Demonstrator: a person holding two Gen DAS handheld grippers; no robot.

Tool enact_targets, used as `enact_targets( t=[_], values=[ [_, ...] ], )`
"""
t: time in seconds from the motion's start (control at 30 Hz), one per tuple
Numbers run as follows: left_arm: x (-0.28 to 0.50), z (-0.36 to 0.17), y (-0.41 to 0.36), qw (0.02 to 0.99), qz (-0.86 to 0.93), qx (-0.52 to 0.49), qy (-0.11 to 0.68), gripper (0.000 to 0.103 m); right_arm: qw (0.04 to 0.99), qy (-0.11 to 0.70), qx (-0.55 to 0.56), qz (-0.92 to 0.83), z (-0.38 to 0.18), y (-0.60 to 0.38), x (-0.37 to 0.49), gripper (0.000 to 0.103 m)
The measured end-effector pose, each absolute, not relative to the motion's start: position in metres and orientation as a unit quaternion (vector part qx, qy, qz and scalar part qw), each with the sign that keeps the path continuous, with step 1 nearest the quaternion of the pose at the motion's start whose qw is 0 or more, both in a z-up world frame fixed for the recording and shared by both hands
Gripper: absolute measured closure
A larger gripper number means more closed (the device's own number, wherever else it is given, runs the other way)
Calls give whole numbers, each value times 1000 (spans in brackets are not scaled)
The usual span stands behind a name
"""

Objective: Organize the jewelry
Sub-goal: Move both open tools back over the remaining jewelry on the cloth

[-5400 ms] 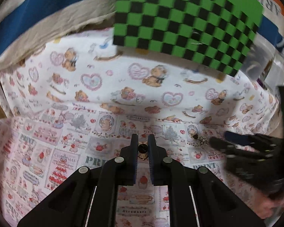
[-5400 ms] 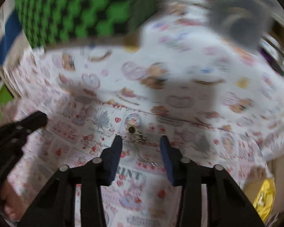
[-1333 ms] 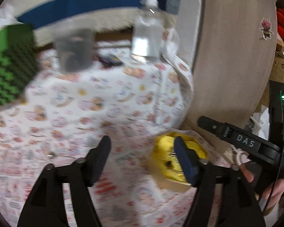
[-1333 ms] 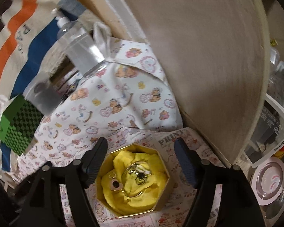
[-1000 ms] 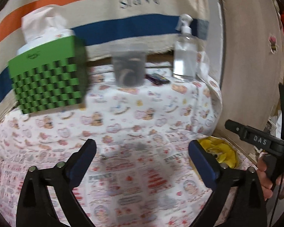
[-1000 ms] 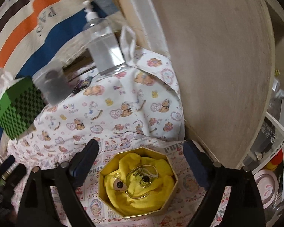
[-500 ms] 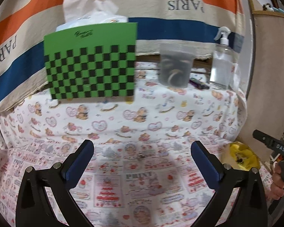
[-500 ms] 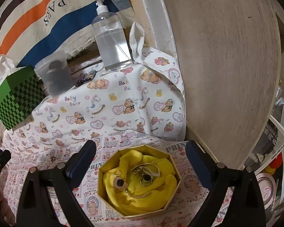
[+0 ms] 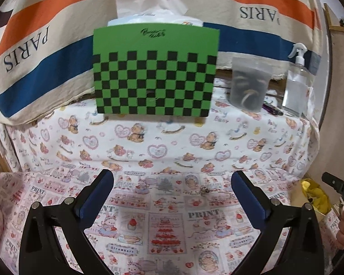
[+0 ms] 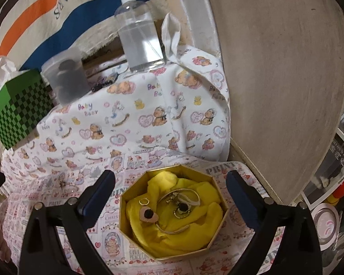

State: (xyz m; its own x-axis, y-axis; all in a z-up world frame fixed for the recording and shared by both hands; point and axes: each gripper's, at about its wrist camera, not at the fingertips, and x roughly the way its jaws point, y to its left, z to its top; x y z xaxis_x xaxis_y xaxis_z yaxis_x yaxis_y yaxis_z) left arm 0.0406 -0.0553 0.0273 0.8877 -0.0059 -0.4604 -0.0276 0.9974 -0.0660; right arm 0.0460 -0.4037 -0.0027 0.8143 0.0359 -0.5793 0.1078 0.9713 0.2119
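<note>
Even indoor light, soft shadows, strong fisheye bending with dark corners, slight blur in left view.

The left wrist view sits low over the tabletop [image 9: 162, 137], looking forward and slightly down between its own fingers [image 9: 96, 197], squarely facing the green checkered tissue box [image 9: 156, 73] at the back. The right wrist view tips more steeply down, close above the gold octagonal box [image 10: 213, 243] at the tabletop's right end. Both views share the tissue box [image 10: 18, 110], the frosted plastic cup [image 9: 250, 84] [image 10: 66, 78], the clear pump bottle [image 9: 297, 87] [image 10: 140, 34] and a small piece of jewelry [image 9: 205, 190] [image 10: 63, 183] on the cloth.
</note>
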Motion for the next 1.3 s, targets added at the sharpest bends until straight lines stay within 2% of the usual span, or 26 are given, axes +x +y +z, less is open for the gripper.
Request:
enact_targets(
  t=[0.47,0.7,0.77,1.0,1.3],
  values=[
    [57,2,-47,963,3,-54,265,1,949,304,79,-23,-9,-393,48,6],
    [69,-9,-39,960,-5,-54,276,1,953,301,23,-15,0,-351,49,6],
    [73,-10,-33,958,-2,-65,280,1,949,316,0,1,3,-333,50,1],
    [86,-21,-13,943,-20,-118,311,1,930,365,-12,44,12,-275,67,1],
    [92,-22,-12,945,0,-110,308,1,890,449,-10,83,-27,-225,118,1]
  ],
)
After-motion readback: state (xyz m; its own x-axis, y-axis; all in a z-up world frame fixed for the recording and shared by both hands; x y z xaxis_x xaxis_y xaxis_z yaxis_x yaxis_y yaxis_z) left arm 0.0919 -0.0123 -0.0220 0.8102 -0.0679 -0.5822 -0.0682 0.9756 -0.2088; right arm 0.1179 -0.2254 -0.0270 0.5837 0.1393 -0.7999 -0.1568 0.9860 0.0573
